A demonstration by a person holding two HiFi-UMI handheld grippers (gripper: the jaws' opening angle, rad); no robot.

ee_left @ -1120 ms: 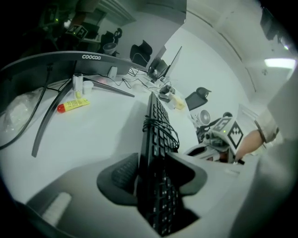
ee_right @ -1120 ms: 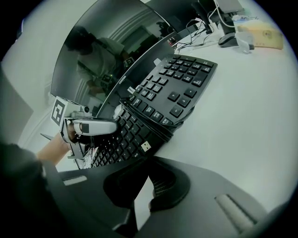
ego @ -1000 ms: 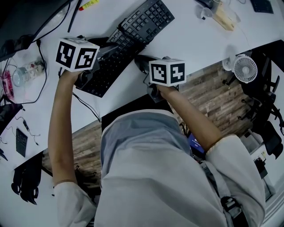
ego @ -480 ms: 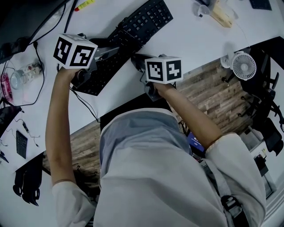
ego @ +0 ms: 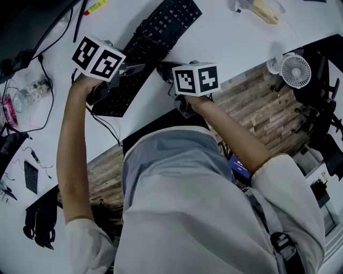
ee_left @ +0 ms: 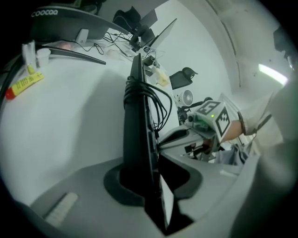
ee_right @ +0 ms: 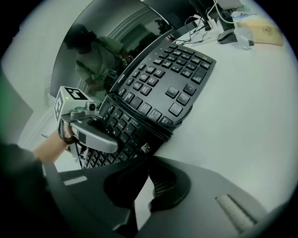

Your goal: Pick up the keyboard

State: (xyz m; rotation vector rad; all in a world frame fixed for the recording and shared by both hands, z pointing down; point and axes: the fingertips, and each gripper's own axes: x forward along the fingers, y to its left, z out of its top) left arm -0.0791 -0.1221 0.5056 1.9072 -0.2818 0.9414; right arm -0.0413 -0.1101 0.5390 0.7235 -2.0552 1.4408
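The black keyboard (ego: pixel 166 27) lies slantwise across the white desk (ego: pixel 236 43), with its cable wound round the middle. My left gripper (ego: pixel 131 68) is shut on the keyboard's near-left end. In the left gripper view the keyboard (ee_left: pixel 137 116) stands edge-on between the jaws of that gripper (ee_left: pixel 151 181). My right gripper (ego: pixel 163 69) sits at the keyboard's near long edge. In the right gripper view its tips (ee_right: pixel 144 160) meet on the edge of the keyboard (ee_right: pixel 163 88), beside a USB plug (ee_right: pixel 145 148).
A small white fan (ego: pixel 296 70) stands at the desk's right edge. A clear bottle (ego: pixel 24 91) and cables lie at the left, under a dark monitor (ee_left: pixel 70 21). A yellow marker (ee_left: pixel 23 83) and a wooden block (ego: pixel 265 10) lie further back.
Both grippers and the keyboard have shifted slightly up and back in the head view. The left gripper's marker cube has tilted. Both grips look unchanged.
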